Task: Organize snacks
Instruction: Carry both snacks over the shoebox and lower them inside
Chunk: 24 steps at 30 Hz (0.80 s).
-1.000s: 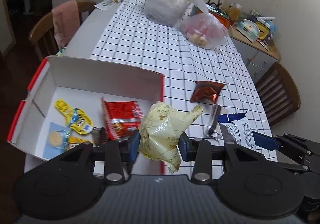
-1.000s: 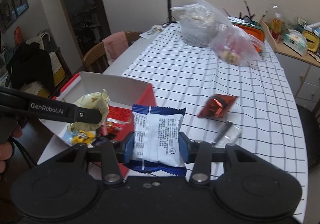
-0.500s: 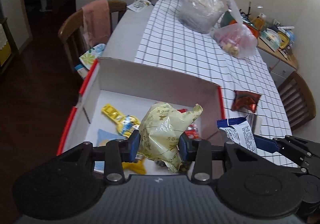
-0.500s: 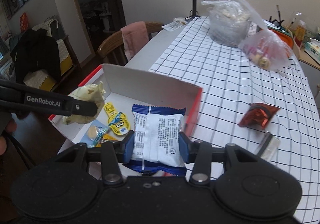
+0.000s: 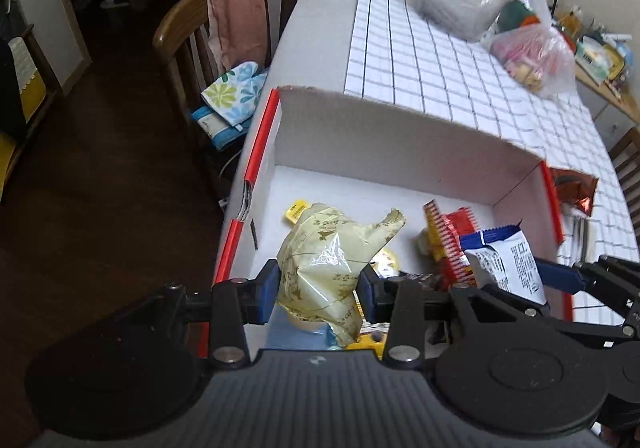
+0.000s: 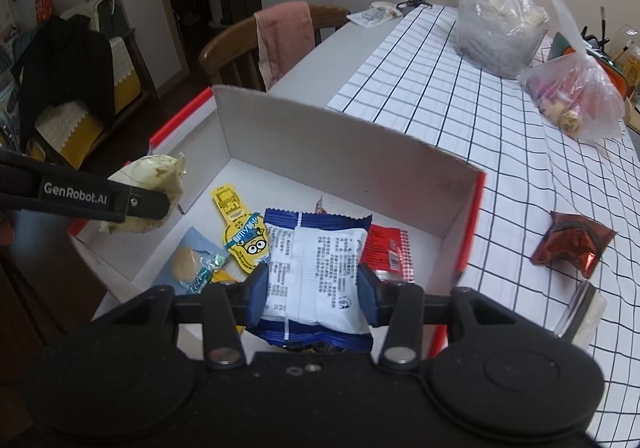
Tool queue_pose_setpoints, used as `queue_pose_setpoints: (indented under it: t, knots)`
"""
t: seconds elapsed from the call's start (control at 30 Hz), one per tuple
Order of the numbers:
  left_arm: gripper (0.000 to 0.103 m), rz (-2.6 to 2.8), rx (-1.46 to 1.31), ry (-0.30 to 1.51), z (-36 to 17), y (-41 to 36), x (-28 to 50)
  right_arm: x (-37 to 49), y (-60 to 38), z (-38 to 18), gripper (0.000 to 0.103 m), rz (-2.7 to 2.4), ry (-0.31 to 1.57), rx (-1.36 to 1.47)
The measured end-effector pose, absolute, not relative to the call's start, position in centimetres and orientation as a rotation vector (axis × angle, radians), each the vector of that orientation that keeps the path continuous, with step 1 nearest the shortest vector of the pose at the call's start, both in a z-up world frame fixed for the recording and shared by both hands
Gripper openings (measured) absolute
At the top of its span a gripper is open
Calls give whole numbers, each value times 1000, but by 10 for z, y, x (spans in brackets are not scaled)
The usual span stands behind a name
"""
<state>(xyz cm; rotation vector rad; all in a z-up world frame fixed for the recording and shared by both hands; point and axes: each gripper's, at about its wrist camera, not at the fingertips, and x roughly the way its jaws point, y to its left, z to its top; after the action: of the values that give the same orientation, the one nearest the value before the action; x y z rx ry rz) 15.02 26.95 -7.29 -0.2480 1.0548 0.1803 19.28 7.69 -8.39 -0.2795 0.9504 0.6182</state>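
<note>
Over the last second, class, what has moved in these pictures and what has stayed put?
Both grippers carried their packets from beside the box to over its inside: the left gripper with the yellow packet, the right gripper with the white packet. Neither grip changed. The red packet on the table and the snacks in the box stayed put.
</note>
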Motion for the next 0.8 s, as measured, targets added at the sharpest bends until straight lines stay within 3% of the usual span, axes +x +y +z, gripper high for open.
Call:
queue_pose_setpoints:
  t: [0.8]
  knots:
    - [41, 135, -133, 1178, -126, 247, 170, 198, 95, -119, 46, 605, 1021, -340]
